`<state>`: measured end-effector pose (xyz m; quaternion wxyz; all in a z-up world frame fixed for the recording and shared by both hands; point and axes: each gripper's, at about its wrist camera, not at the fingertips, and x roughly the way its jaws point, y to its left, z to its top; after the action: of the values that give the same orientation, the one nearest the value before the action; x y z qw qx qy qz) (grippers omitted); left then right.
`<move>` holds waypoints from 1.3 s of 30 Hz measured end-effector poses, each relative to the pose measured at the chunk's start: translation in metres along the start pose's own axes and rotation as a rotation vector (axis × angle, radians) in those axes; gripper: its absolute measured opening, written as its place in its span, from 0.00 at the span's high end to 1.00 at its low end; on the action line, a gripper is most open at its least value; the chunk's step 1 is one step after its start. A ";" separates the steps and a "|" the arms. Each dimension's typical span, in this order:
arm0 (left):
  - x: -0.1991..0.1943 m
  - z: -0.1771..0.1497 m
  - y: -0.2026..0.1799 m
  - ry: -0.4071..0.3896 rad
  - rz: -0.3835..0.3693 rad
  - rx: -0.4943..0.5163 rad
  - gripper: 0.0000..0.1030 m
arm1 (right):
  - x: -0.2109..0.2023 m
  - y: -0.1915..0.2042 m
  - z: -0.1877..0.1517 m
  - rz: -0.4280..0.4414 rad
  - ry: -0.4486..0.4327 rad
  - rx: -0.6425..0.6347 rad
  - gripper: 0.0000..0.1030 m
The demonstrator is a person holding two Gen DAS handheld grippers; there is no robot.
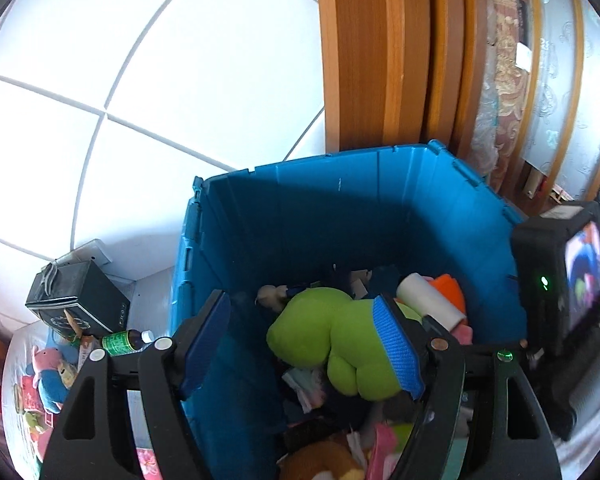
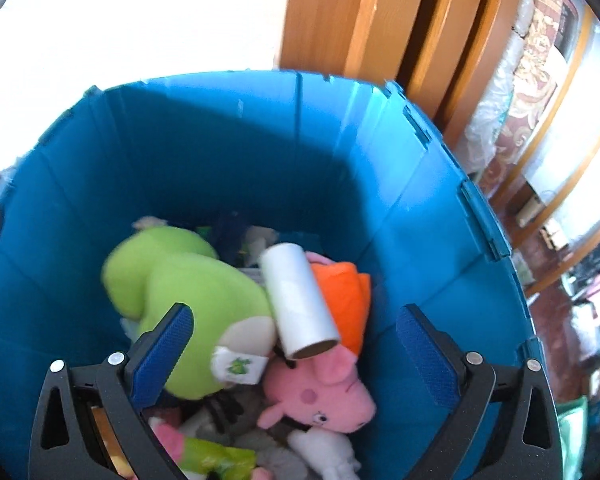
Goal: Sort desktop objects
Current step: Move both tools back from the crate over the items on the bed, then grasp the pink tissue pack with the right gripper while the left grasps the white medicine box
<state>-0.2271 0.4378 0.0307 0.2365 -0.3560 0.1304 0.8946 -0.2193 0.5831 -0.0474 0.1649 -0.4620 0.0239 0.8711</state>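
Observation:
A deep blue bin [image 1: 300, 220] [image 2: 220, 140] holds a heap of toys. On top lies a green plush [image 1: 332, 332] [image 2: 180, 276], with a white roll [image 1: 428, 296] [image 2: 296, 304] resting across it and an orange cloth [image 2: 344, 292]. A pink pig plush [image 2: 320, 392] lies under the roll's near end. My left gripper [image 1: 300, 298] hangs open above the bin; its right pad overlaps the green plush in the picture, its left pad stands well clear. My right gripper [image 2: 296, 312] is spread wide open above the roll, gripping nothing.
Left of the bin stand a black box [image 1: 76, 300] and a green bottle [image 1: 124, 340], with small plush toys [image 1: 48, 372] on a patterned cloth. A wooden frame [image 1: 372, 60] and white tiled wall [image 1: 140, 80] rise behind. The other handheld unit's screen [image 1: 580, 280] is at right.

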 end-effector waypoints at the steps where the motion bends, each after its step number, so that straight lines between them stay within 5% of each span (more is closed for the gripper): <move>1: -0.010 0.000 0.002 -0.005 -0.004 0.006 0.26 | -0.008 0.000 0.001 0.034 -0.012 -0.004 0.00; 10: -0.086 -0.029 0.047 -0.083 -0.056 -0.043 0.22 | -0.091 0.010 -0.012 0.143 -0.157 -0.037 0.00; 20: -0.149 -0.133 0.132 -0.216 0.098 -0.186 0.14 | -0.168 0.058 -0.069 0.394 -0.338 -0.047 0.00; 31: -0.178 -0.270 0.264 -0.170 0.355 -0.384 0.14 | -0.226 0.174 -0.113 0.615 -0.453 -0.135 0.00; 39: -0.175 -0.369 0.366 -0.041 0.433 -0.507 0.14 | -0.222 0.281 -0.139 0.670 -0.426 -0.220 0.00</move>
<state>-0.0925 -0.0807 -0.0859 -0.0526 -0.3494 -0.0284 0.9351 -0.0806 0.2324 0.0223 -0.1769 -0.2529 0.0450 0.9501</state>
